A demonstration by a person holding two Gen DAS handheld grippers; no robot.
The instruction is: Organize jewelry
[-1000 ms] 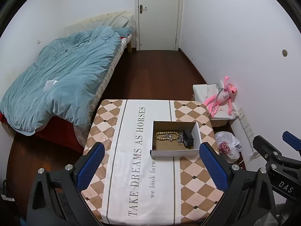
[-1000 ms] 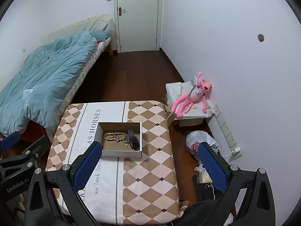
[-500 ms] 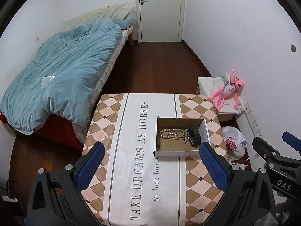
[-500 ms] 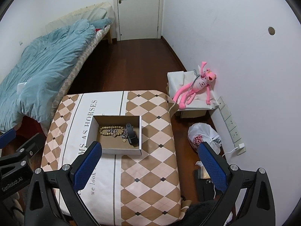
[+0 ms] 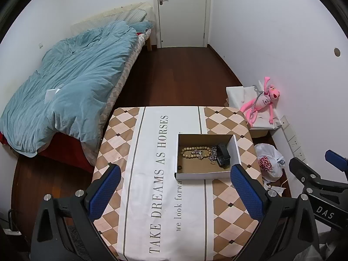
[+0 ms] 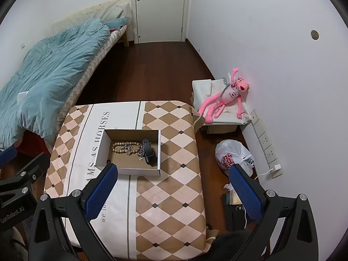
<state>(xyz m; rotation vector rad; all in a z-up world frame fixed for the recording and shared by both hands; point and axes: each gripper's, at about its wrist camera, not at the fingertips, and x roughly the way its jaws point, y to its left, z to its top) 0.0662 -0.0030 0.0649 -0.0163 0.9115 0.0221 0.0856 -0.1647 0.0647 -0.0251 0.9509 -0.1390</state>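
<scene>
A shallow white cardboard box sits on the table's right half. Inside lie a wooden bead bracelet, a silver chain piece, a black watch-like band and a small dark ring. My left gripper is open and empty, high above the table's near side. My right gripper is open and empty, high above the table's right part. Each gripper shows at the edge of the other's view.
The table wears a checked cloth with printed text. A bed with a blue duvet stands on the left. A pink plush toy lies on a white box by the right wall, a plastic bag on the floor.
Both grippers have tilted and lifted slightly, so the table and box sit lower and closer in view. Both stay open and empty. The jewelry in the box has not moved.
</scene>
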